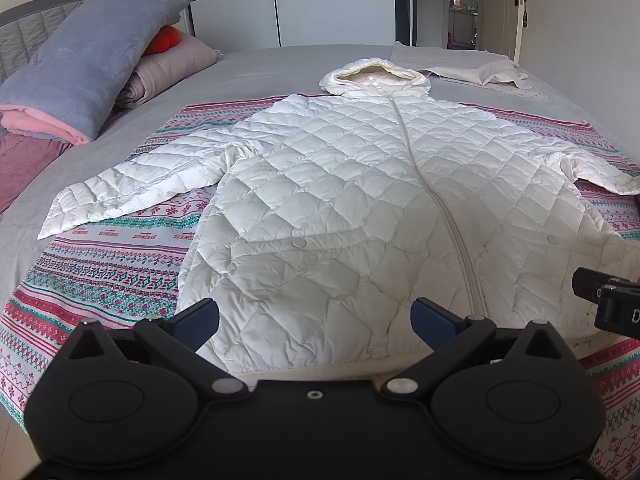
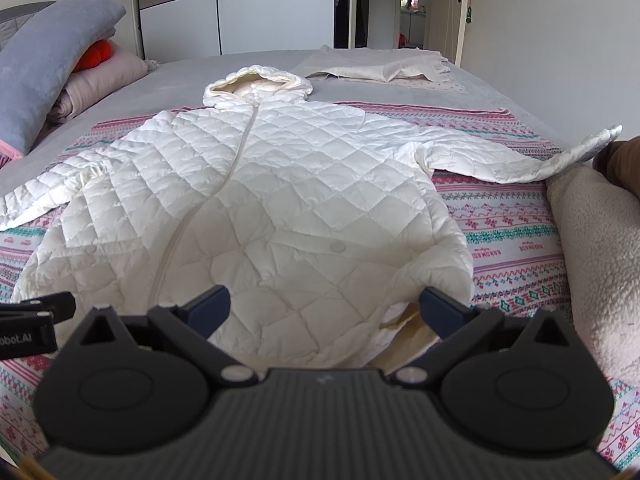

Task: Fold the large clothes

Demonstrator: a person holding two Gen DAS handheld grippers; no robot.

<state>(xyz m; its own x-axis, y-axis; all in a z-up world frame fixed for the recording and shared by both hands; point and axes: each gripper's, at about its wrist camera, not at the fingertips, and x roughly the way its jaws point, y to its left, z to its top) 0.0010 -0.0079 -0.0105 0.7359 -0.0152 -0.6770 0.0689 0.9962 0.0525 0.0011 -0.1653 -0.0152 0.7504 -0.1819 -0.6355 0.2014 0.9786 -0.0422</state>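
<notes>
A white quilted hooded coat (image 1: 340,200) (image 2: 280,200) lies flat and zipped on a patterned blanket (image 1: 100,272) (image 2: 512,240), hood at the far end, both sleeves spread sideways. My left gripper (image 1: 316,320) hovers open over the coat's hem, left of the zip, nothing between its fingers. My right gripper (image 2: 326,308) is open above the hem's right part, also holding nothing. The right gripper's body shows at the right edge of the left wrist view (image 1: 612,300), and the left gripper's at the left edge of the right wrist view (image 2: 32,324).
The coat and blanket lie on a grey bed (image 1: 280,64). Folded blue, pink and grey bedding (image 1: 92,60) is piled at the left. A pale cloth (image 2: 380,68) lies beyond the hood. A fluffy cream fabric (image 2: 600,264) borders the right edge. Wardrobe doors and a doorway stand behind.
</notes>
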